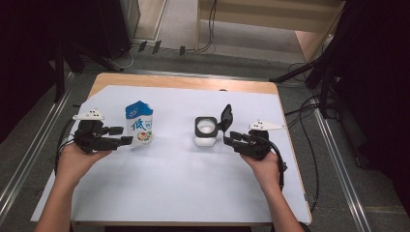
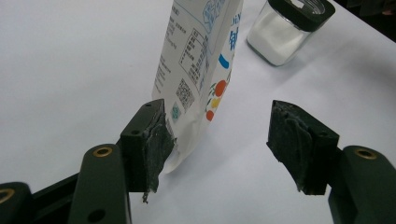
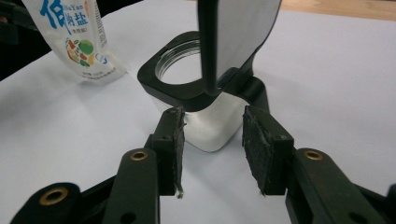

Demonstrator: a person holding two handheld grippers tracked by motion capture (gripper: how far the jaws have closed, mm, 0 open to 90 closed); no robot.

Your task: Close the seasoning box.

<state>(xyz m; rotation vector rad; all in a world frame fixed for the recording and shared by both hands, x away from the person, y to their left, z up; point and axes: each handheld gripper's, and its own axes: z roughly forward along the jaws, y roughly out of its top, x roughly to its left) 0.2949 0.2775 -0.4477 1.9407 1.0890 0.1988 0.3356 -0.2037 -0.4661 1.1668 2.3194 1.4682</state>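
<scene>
The left hand-held gripper gapes beside the salt bag, while the right hand-held gripper stands apart before the jar.

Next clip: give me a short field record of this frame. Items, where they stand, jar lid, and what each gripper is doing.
surface: white sheet over a wooden table
salt bag: standing upright, left part of the sheet
jar: glass, white powder inside, right of the bag
jar lid: black, hinged, flipped open
left gripper: jaws open at the bag's base; one pad at its edge, the other clear
right gripper: jaws open beside the jar, not gripping it
</scene>
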